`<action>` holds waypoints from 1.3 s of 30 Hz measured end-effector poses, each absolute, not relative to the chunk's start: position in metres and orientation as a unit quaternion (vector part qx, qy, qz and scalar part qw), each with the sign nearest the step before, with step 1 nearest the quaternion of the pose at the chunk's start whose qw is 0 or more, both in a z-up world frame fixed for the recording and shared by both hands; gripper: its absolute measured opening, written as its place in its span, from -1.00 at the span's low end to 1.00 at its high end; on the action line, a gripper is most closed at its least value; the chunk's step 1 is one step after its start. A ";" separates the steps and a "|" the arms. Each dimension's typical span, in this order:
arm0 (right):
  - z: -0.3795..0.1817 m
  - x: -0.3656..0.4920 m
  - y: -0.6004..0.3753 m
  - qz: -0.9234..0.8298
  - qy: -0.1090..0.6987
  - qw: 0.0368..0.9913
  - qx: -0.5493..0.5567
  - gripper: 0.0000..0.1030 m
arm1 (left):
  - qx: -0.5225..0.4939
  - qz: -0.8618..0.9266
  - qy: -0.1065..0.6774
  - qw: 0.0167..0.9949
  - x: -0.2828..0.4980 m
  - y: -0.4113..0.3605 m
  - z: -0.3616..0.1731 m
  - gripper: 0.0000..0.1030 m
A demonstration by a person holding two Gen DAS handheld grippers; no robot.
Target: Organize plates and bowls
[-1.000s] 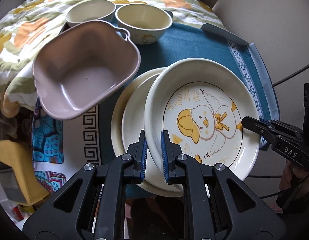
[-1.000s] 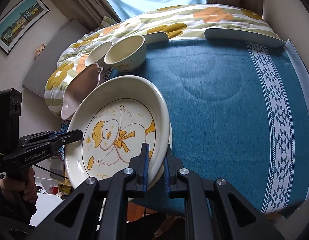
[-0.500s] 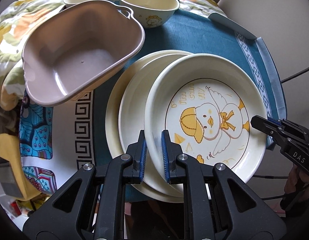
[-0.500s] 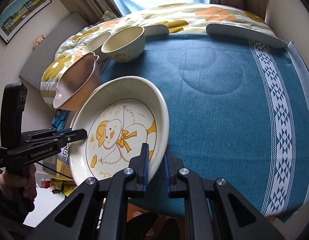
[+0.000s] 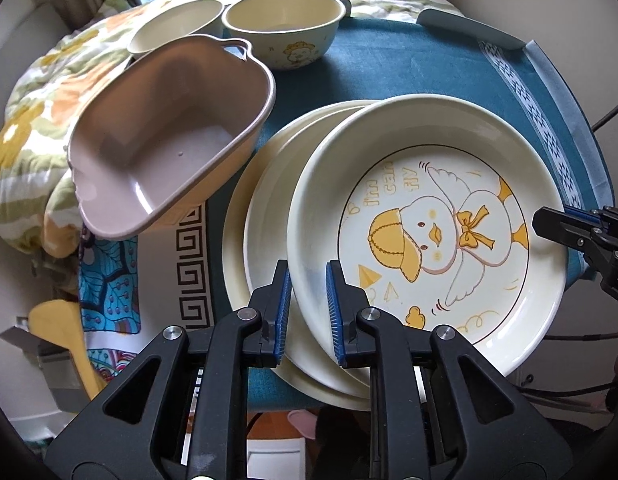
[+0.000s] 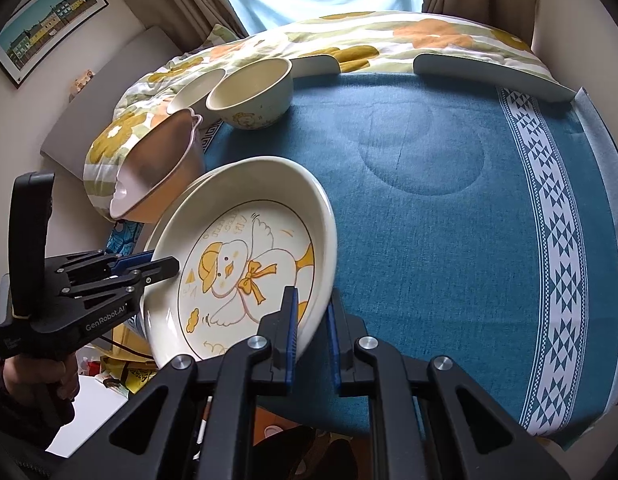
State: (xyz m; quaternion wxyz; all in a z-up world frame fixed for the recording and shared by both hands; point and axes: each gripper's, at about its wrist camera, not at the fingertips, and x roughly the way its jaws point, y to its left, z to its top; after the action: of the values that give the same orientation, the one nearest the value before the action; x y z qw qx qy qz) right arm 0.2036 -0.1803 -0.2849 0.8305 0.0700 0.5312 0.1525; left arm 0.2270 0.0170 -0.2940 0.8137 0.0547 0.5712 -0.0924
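A cream plate with a yellow duck picture [image 5: 429, 224] [image 6: 245, 268] is held tilted above the table's near-left edge. My left gripper [image 5: 307, 304] is shut on its rim on one side, and my right gripper [image 6: 312, 328] is shut on the opposite rim. Under it lie two plain cream plates [image 5: 265, 216], stacked on the blue tablecloth [image 6: 449, 208]. A pink-brown squarish bowl [image 5: 169, 140] [image 6: 161, 168] leans tilted at the left. Two cream round bowls [image 5: 283, 24] [image 5: 175, 26] stand behind it.
A flowered quilt [image 6: 349, 40] lies along the table's far and left sides. Two grey chair backs [image 6: 489, 74] stand at the far edge. The right gripper's body [image 5: 589, 236] shows at the plate's right rim.
The duck plate has been lifted and tilted further off the plate stack, with both grippers still clamped on it. The views have shifted slightly back.
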 end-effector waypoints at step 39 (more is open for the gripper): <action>-0.292 0.216 -0.154 0.136 0.544 0.828 -0.018 -0.77 | 0.185 -0.028 0.532 0.826 0.208 -0.003 -0.291 -0.70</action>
State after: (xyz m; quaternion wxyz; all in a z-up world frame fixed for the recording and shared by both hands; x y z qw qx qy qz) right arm 0.2163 -0.1541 -0.2916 0.8281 -0.0177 0.5436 0.1361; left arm 0.2083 -0.0026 -0.2909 0.8261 0.1847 0.5317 -0.0282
